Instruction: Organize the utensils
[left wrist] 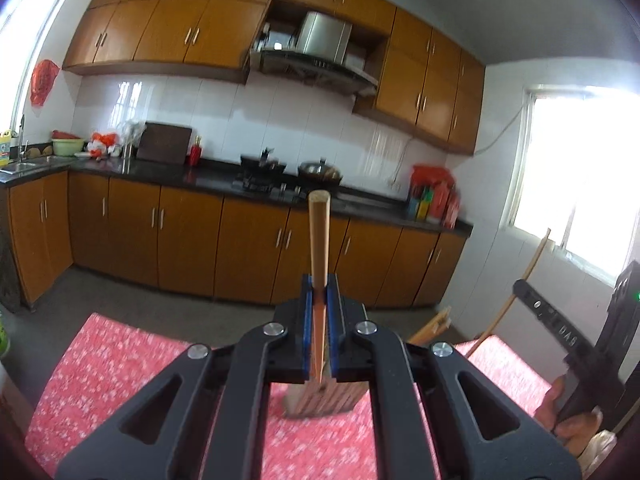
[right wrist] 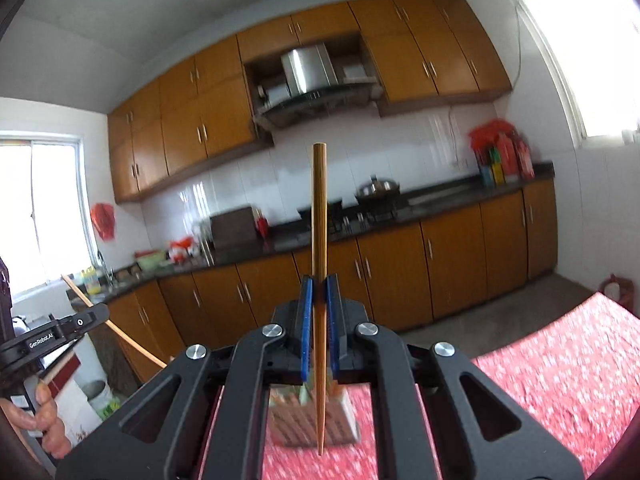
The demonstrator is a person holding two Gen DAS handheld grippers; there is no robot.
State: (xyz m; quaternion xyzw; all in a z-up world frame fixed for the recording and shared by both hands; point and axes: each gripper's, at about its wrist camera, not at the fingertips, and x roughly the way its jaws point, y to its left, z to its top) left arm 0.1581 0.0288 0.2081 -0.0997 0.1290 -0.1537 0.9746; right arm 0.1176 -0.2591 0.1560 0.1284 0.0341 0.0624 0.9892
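My left gripper (left wrist: pixel 319 286) is shut on a wooden chopstick (left wrist: pixel 319 236) that stands upright between the blue pads, thick end up. Below it a wooden slatted utensil holder (left wrist: pixel 344 400) sits on the red patterned tablecloth (left wrist: pixel 112 368). My right gripper (right wrist: pixel 319 286) is shut on another chopstick (right wrist: pixel 319 216), also upright, its thin tip pointing down over a blurred slatted holder (right wrist: pixel 296 420). The right gripper and its chopstick also show at the right of the left wrist view (left wrist: pixel 560 320). The left gripper shows at the left of the right wrist view (right wrist: pixel 52 336).
A kitchen counter (left wrist: pixel 192 176) with stove, pans and a cutting board runs behind the table. Orange cabinets (left wrist: pixel 180 236) line the wall. A sink (left wrist: pixel 18 168) is at the far left. Windows are on both sides. The tablecloth (right wrist: pixel 560 368) also shows in the right wrist view.
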